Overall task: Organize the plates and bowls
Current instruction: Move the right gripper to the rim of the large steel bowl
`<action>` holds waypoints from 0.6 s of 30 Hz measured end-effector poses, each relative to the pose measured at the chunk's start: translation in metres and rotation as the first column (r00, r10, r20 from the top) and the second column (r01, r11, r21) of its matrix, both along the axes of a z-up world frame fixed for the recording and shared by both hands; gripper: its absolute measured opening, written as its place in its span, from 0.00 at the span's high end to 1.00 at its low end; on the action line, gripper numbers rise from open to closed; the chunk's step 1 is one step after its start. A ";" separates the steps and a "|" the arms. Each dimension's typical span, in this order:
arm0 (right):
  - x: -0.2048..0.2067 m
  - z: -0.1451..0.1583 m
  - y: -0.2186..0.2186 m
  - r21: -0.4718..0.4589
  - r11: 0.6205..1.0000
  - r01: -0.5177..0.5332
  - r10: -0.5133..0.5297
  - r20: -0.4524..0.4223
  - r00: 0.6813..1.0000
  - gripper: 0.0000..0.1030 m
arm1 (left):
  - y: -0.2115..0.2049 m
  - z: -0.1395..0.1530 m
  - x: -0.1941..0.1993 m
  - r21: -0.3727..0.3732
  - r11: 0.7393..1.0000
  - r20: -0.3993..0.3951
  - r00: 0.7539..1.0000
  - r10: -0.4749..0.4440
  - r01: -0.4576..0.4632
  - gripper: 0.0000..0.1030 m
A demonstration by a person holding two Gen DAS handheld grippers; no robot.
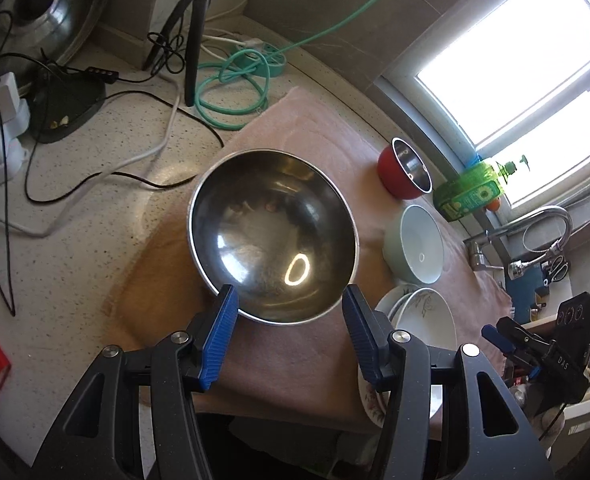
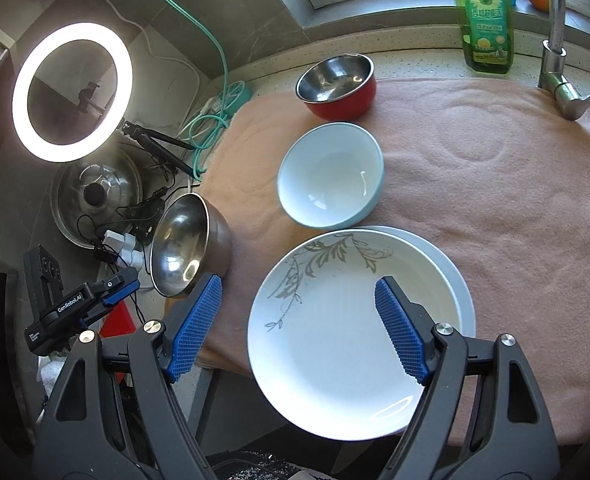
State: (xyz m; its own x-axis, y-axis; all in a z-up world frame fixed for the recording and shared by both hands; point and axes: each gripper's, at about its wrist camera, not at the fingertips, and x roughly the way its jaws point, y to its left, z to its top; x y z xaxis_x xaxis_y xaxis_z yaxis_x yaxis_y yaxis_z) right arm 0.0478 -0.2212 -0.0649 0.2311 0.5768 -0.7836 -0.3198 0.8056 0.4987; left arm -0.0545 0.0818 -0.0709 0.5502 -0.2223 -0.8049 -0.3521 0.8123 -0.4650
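A large steel bowl [image 1: 273, 236] [image 2: 183, 244] sits at the left edge of a pink towel [image 1: 295, 120] [image 2: 495, 200]. My left gripper [image 1: 289, 312] hovers open over the bowl's near rim, and its pads touch nothing. A white leaf-patterned plate [image 2: 335, 340] [image 1: 423, 312] lies on top of another plate [image 2: 451, 272]. Above it, my right gripper [image 2: 299, 284] stands wide open and empty. Behind the plates come a pale green bowl [image 2: 331, 176] [image 1: 415, 244], then a red bowl with a steel inside [image 2: 337, 84] [image 1: 405, 170].
Left of the towel, cables [image 1: 231, 80], a tripod [image 1: 195, 40], a lit ring light [image 2: 71, 92] and a pot lid [image 2: 95, 192] crowd the counter. A green soap bottle [image 2: 485, 20] and a faucet [image 2: 555, 52] stand by the window.
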 end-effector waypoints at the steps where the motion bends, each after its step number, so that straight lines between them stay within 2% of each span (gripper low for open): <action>1: 0.000 -0.001 0.008 0.003 1.000 -0.006 0.006 -0.003 1.000 0.21 | 0.006 -0.001 0.001 0.001 1.000 -0.003 1.000 0.009 -0.009 0.48; 11: 0.006 -0.019 0.069 0.053 0.998 -0.032 0.036 -0.074 0.997 0.21 | 0.050 -0.018 0.010 -0.026 0.999 -0.038 0.999 0.019 -0.020 0.48; 13: 0.007 -0.023 0.079 0.057 0.998 -0.036 0.041 -0.087 0.995 0.23 | 0.055 -0.019 0.012 -0.033 0.999 -0.039 0.999 0.014 -0.015 0.48; 15: 0.008 -0.028 0.089 0.054 0.998 -0.044 0.049 -0.099 0.994 0.30 | 0.058 -0.021 0.014 -0.038 0.999 -0.044 0.999 0.008 -0.010 0.48; 18: 0.009 -0.037 0.101 0.065 0.997 -0.050 0.058 -0.125 0.990 0.32 | 0.064 -0.024 0.017 -0.049 0.999 -0.047 0.999 0.008 -0.010 0.48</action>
State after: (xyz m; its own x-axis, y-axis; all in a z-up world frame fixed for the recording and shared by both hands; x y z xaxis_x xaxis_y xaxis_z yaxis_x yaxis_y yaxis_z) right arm 0.0570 -0.1206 -0.1015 0.0994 0.6334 -0.7674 -0.2928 0.7557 0.5858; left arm -0.0373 0.1455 -0.0950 0.5140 -0.2577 -0.8182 -0.3820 0.7853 -0.4873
